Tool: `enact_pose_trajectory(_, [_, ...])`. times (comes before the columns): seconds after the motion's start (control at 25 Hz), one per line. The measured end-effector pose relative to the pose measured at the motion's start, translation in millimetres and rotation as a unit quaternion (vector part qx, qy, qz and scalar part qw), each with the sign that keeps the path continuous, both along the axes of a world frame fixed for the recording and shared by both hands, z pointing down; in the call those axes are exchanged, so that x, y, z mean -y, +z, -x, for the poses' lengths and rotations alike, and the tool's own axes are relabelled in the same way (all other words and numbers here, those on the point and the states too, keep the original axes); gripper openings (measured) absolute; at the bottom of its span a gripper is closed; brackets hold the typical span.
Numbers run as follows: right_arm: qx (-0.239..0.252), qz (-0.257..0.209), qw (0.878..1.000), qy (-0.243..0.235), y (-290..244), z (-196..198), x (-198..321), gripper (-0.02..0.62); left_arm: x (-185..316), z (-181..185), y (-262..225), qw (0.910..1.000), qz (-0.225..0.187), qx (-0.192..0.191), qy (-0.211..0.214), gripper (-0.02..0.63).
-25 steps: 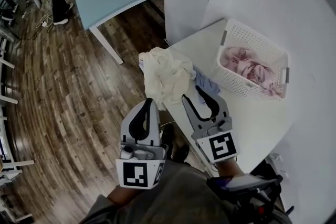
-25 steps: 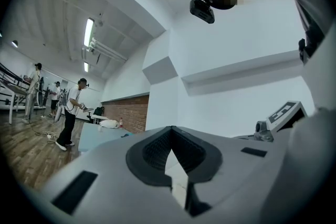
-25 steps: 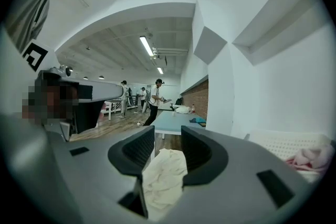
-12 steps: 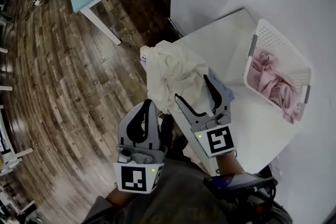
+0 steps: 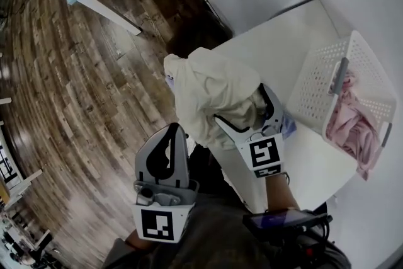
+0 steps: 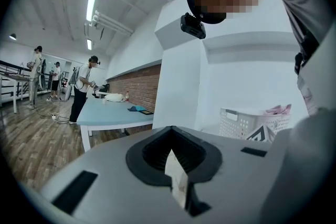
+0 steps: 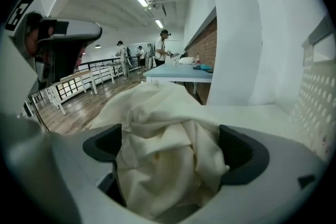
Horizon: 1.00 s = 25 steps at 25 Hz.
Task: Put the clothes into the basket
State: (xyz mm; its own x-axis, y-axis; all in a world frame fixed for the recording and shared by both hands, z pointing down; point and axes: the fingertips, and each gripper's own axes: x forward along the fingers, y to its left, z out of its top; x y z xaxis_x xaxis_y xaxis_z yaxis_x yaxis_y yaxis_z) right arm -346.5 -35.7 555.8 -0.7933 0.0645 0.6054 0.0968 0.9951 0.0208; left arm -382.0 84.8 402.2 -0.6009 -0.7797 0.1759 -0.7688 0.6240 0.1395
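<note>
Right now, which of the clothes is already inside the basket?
The crumpled pink cloth: it alone lies inside the white plastic lattice basket. The big cream cloth is heaped on the white table, outside it.

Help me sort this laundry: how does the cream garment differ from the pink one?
The cream garment lies heaped on the table corner, outside the basket; the pink garment is inside it. The cream garment sits between the opening jaws of the right gripper; nothing touches the pink garment. Both are crumpled, not folded.
</note>
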Motion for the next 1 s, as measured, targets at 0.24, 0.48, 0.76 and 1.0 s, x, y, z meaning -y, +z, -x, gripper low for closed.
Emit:
enact_pose_trajectory(0.24, [-0.039,-0.001,0.999,-0.003,38.9,4.1,2.8,0.568,2.0,7.4,33.9,0.9997,0.013,-0.023,-0.001,0.008])
enact_pose_trajectory(0.48, [-0.024,-0.01,0.999,-0.022,30.6,5.2,-9.3,0.38,0.5,12.3,43.7,0.9992,0.01,-0.038,-0.004,0.009])
enact_pose_trajectory(0.76, [-0.007,-0.003,0.999,-0.034,24.0,1.3,-16.7,0.169,-0.6,8.8,41.2,0.9993,0.016,-0.033,0.0,0.009])
enact_pose_trajectory(1.0, [0.04,0.017,0.999,-0.033,-9.6,-8.7,-23.4,0.15,6.9,2.9,25.5,0.9997,0.003,-0.018,0.018,0.008])
